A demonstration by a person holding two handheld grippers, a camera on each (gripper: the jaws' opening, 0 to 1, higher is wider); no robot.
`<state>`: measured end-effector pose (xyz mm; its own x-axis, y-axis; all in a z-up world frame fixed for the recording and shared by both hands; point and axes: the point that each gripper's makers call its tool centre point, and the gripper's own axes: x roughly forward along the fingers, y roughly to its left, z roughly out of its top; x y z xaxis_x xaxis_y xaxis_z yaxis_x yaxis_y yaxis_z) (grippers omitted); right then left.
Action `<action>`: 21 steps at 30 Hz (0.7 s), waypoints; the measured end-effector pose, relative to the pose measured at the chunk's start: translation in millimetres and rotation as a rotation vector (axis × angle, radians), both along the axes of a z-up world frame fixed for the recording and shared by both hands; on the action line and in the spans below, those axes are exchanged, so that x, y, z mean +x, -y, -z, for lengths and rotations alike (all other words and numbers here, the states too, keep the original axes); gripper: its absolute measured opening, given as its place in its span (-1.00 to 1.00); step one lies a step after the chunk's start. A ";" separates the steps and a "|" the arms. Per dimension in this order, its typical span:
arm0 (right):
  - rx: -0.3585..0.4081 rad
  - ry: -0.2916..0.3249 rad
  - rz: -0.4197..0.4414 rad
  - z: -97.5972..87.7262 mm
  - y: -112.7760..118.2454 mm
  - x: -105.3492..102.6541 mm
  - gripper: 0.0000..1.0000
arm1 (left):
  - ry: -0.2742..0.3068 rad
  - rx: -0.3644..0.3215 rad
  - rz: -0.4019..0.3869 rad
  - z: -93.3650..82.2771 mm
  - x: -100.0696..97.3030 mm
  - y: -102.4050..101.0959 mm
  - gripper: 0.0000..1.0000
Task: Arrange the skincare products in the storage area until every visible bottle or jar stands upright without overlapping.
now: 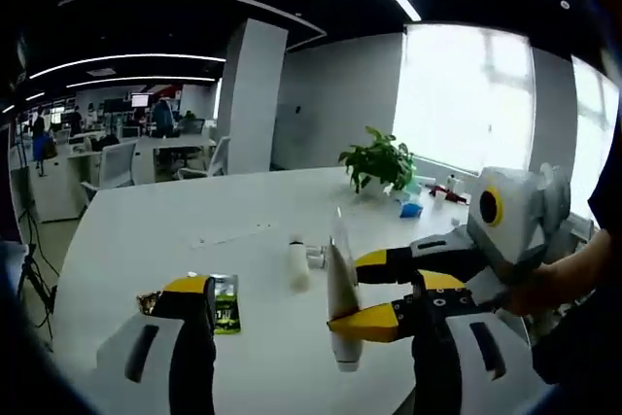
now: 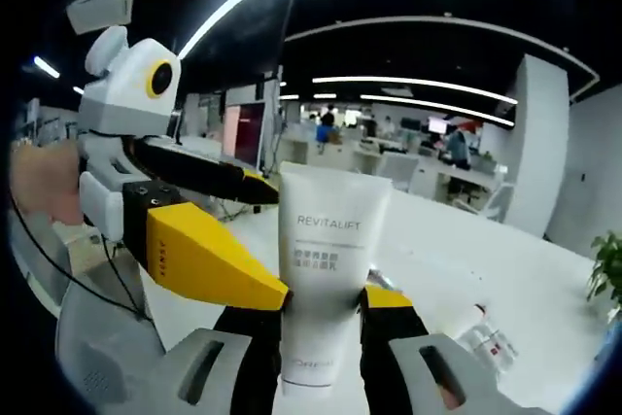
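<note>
Tube (image 2: 325, 269) between right gripper (image 2: 321, 313) fingers.

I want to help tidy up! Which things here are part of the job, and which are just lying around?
For the job: white tube, gripped by the right gripper; small white bottle, lying on its side on the table.
Just lying about: potted plant; green packet.

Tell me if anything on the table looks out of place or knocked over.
Yes. A small white bottle lies on its side mid-table rather than upright, and a green sachet lies flat near the edge. The white tube is held off the table, clamped in the right gripper.
</note>
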<state>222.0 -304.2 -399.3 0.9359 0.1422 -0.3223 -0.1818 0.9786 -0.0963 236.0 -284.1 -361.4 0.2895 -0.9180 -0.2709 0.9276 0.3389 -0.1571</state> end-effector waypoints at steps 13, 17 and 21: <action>-0.029 0.025 -0.030 -10.3 -11.1 -1.2 -0.55 | -0.059 -0.021 0.068 4.3 -11.2 15.3 -0.13; -0.015 0.031 -0.041 -11.7 -16.5 -0.8 -0.55 | -0.065 -0.038 0.075 1.5 -13.3 16.8 -0.35; -0.008 0.037 -0.040 -15.3 -17.4 -1.3 -0.55 | -0.074 -0.050 0.080 1.0 -13.8 17.3 -0.45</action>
